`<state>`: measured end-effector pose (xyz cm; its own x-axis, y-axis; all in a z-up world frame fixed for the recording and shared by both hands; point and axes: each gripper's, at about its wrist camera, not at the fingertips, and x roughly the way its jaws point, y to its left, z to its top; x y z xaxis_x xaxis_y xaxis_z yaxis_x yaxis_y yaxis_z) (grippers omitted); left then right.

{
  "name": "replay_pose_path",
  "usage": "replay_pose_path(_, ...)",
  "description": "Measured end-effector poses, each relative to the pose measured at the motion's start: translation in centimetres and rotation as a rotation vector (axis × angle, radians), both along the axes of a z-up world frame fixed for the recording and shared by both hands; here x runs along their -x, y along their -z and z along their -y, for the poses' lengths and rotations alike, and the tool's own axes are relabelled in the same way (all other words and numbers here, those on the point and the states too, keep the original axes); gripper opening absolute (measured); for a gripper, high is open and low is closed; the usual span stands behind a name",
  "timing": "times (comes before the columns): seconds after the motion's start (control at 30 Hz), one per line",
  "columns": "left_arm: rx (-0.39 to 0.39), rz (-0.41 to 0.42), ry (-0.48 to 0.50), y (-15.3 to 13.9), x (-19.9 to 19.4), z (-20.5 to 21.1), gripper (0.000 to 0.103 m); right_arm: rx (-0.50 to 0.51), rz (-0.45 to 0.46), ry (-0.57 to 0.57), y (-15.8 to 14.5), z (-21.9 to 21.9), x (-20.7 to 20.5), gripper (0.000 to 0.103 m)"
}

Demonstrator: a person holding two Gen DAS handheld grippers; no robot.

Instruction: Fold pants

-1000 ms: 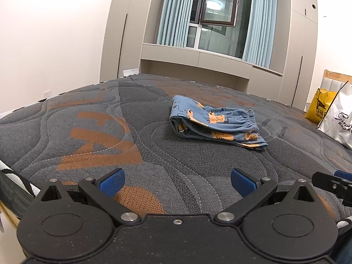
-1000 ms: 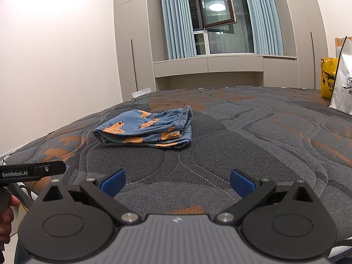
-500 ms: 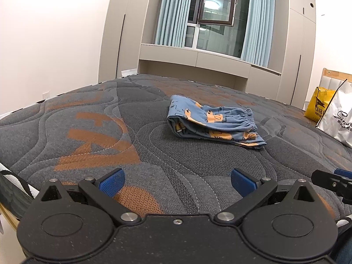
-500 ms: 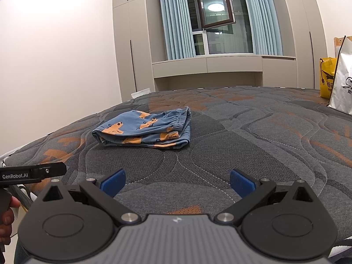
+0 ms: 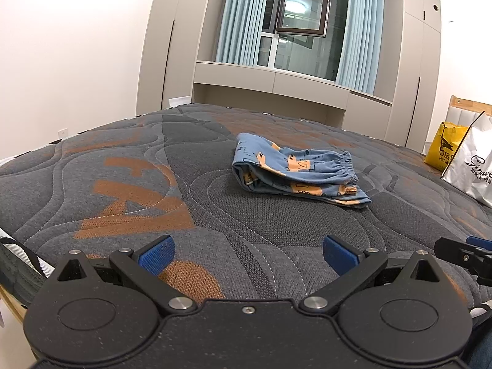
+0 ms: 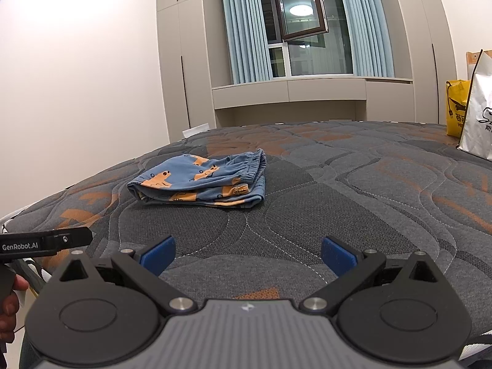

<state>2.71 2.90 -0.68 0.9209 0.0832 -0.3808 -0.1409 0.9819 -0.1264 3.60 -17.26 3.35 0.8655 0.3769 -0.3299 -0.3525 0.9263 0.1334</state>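
The blue pants with orange prints (image 5: 295,170) lie folded in a small bundle on the grey and orange mattress (image 5: 147,184), elastic waistband to the right. They also show in the right wrist view (image 6: 203,181). My left gripper (image 5: 247,253) is open and empty, low over the near edge of the bed, well short of the pants. My right gripper (image 6: 247,255) is open and empty, also near the front edge, with the pants ahead to its left. Each gripper shows at the edge of the other's view.
A yellow bag (image 5: 442,149) and a white bag (image 5: 475,166) stand on the bed at the far right. Wardrobes, a window bench and curtains lie beyond the bed. A white wall runs along the left.
Both grippers have stayed open and drawn back slightly and tilted; the pants lie unmoved on the mattress.
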Motion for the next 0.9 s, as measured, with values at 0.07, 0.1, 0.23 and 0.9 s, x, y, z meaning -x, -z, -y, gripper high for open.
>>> replay_pose_path(0.07, 0.000, -0.005, 0.001, -0.09, -0.07, 0.06, 0.102, 0.000, -0.001, 0.000, -0.04, 0.05, -0.02, 0.103)
replay_pose_path(0.1, -0.001, -0.004, 0.001, -0.15, -0.05, 0.03, 0.102, 0.000, -0.001, 0.000, -0.05, 0.06, 0.00, 0.103)
replay_pose_path(0.23, -0.001, -0.005, 0.000, -0.28, -0.10, 0.04, 0.102, 0.000, 0.000, 0.000, -0.06, 0.05, 0.03, 0.103)
replay_pose_path(0.9, 0.014, 0.007, 0.007, -0.48, 0.07, -0.19, 0.102, -0.002, -0.005, 0.001, -0.09, -0.07, -0.09, 0.103)
